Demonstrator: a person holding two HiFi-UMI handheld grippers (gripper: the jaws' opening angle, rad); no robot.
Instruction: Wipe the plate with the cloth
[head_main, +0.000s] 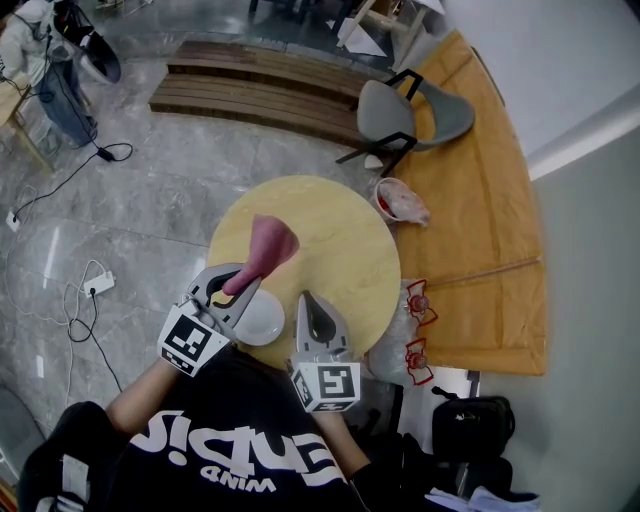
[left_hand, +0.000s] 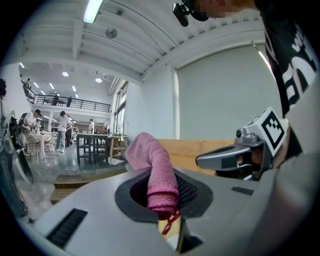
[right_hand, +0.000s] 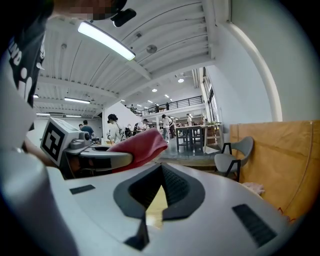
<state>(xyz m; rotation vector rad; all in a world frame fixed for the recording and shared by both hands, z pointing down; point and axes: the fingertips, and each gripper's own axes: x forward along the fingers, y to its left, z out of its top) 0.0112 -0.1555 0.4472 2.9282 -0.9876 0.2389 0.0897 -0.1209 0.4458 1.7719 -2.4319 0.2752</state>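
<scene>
A white plate (head_main: 262, 318) lies at the near left edge of the round wooden table (head_main: 340, 235). My left gripper (head_main: 232, 287) hangs over the plate's far rim, shut on a pink cloth (head_main: 265, 248) that sticks up and away from the jaws. In the left gripper view the cloth (left_hand: 156, 172) is pinched between the jaws and stands up in front of the camera. My right gripper (head_main: 319, 322) sits just right of the plate, its jaws shut with nothing between them. The right gripper view shows the cloth (right_hand: 141, 146) and the left gripper (right_hand: 97, 159) at its left.
A grey chair (head_main: 410, 115) stands beyond the table. A bag with red contents (head_main: 400, 201) sits at the table's far right, plastic bags (head_main: 412, 335) at its near right. Wooden panels (head_main: 480, 215) lie on the right, a cable and power strip (head_main: 92, 287) on the floor at left.
</scene>
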